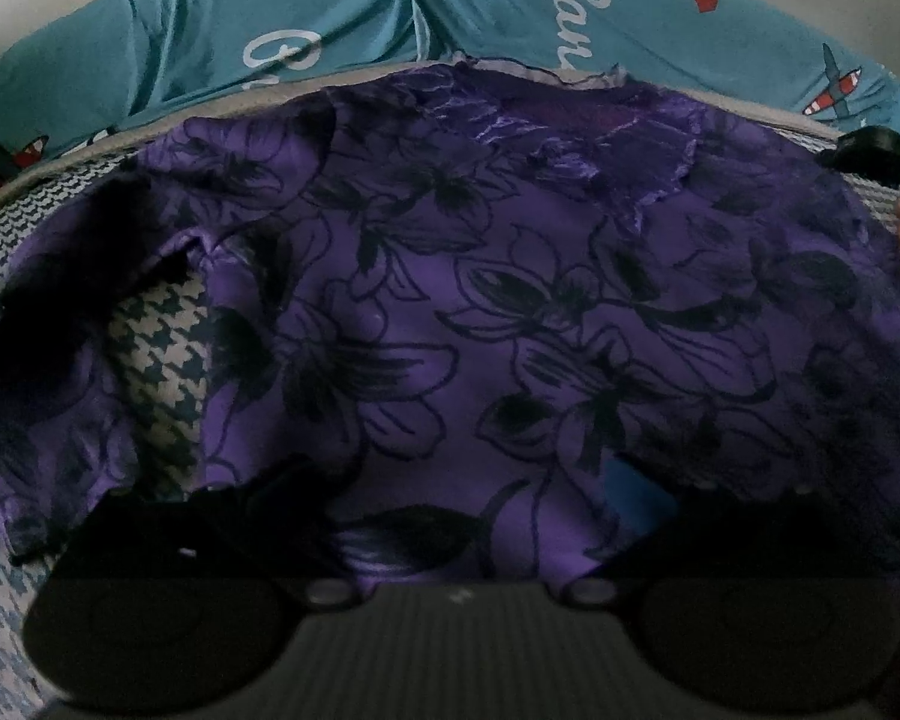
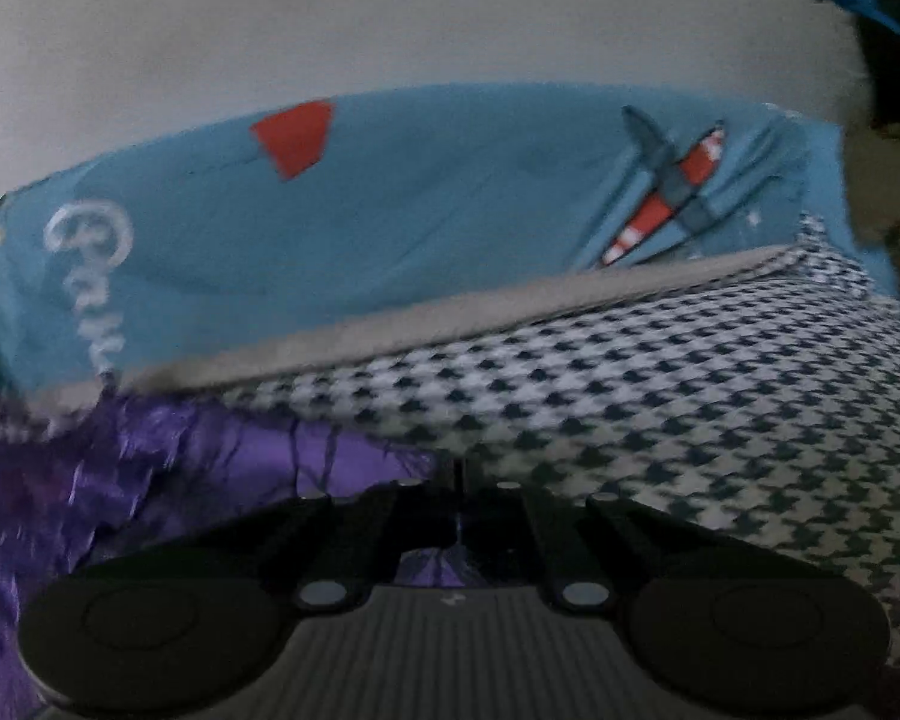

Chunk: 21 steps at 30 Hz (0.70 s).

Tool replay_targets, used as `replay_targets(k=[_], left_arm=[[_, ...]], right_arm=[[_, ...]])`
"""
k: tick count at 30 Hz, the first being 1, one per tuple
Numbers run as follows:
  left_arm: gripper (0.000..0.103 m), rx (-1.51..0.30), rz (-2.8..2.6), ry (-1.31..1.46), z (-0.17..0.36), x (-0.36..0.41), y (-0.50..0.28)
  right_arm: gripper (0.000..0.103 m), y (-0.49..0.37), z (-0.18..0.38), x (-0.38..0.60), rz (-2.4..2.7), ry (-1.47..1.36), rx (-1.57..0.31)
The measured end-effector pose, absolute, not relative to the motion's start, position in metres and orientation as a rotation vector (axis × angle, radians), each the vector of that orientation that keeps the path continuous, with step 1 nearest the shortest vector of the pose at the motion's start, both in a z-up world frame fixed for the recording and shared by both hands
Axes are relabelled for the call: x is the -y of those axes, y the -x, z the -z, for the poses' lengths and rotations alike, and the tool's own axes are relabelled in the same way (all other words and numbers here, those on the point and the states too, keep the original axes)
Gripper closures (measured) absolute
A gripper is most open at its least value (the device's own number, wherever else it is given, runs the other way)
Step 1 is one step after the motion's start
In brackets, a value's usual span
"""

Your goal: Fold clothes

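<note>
The right hand-held gripper (image 2: 459,480) pinches the purple garment's (image 2: 150,456) edge; bare houndstooth cover (image 2: 690,408) lies beside.

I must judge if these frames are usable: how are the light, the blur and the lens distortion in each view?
Left wrist view: dim, the bottom nearly black, so the left tongs are hard to read; purple floral garment fairly sharp; straight edges bow strongly. Right wrist view: brighter but motion-blurred, smearing the houndstooth cover and teal printed fabric.

A houndstooth-covered bed (image 2: 690,372) carries a purple floral garment (image 1: 510,300), with teal printed fabric (image 1: 270,30) behind.
</note>
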State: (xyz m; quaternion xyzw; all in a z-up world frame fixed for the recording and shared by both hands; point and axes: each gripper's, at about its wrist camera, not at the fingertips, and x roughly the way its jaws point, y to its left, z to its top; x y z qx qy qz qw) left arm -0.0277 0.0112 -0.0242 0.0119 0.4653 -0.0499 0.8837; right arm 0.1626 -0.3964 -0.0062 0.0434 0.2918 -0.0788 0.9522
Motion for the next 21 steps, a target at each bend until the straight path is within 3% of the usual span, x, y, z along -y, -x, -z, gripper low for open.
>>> replay_targets(k=[7,15,21], left_arm=[[0.000,-0.960,0.081,-0.045,0.025,-0.011,0.026],[0.000,-0.929,0.064,-0.084,0.021,-0.009,0.030],[0.000,-0.913,0.077,-0.104,0.021,-0.009,0.039]], right_arm=[[0.100,-0.172,0.013,0.391,0.279,-0.080,-0.634],[0.090,-0.134,-0.031,0.378,0.201,-0.155,-0.604],[0.073,-0.085,-0.036,0.370,0.131,-0.162,-0.666]])
